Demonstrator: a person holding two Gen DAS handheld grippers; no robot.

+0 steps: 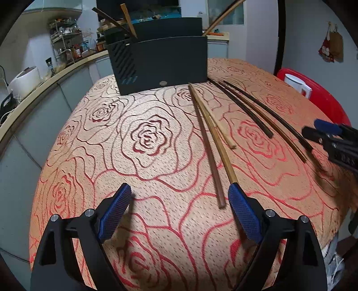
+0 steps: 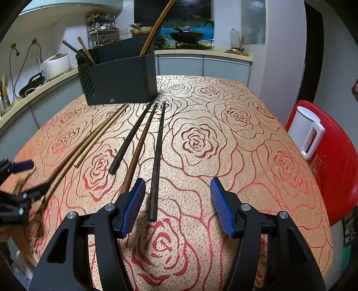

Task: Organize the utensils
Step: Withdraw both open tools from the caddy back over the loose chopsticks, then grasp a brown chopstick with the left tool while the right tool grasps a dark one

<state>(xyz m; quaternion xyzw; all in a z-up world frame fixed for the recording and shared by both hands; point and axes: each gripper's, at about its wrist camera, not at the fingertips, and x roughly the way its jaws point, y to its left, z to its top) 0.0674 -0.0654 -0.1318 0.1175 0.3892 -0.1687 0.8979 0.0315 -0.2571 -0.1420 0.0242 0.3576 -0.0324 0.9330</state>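
Six loose chopsticks lie on the rose-patterned tablecloth (image 1: 145, 138), fanned out from the front of the black utensil holder (image 1: 161, 65) toward the viewer. In the left wrist view the holder sits at 12 o'clock. Three lighter chopsticks run from its base toward 5 o'clock: a reddish-brown one (image 1: 208, 152), a long pale bamboo one (image 1: 220, 147), and a short pale one (image 1: 218, 124) ending mid-table. Three dark chopsticks (image 1: 243, 109) lie further right, toward 3 o'clock. Several more chopsticks (image 1: 128, 21) already stand tilted in the holder.

Left gripper (image 1: 180, 197) hovers angled down over the cloth, jaws wide apart, nothing between the pads. Its right-hand finger (image 1: 243, 212) sits on or just beside the near end of the long bamboo chopstick; contact not clear. The reddish-brown one ends just inside that finger, not gripped.

Right gripper (image 2: 177, 190) also tilts down over the table, jaws parted about halfway, pads pressing nothing. In its view the darkest chopstick (image 2: 157, 161) runs from 12 o'clock down into the gap, nearer the left pad, its end lying on the cloth between the fingers. A brown chopstick (image 2: 141, 147) disappears behind the left finger (image 2: 133, 208).

Each gripper shows at the edge of the other's view: right at 3 o'clock, left at 9 o'clock. A white jug (image 2: 306, 132) on a red stool (image 2: 335, 167) sits at 3 o'clock beside the table.
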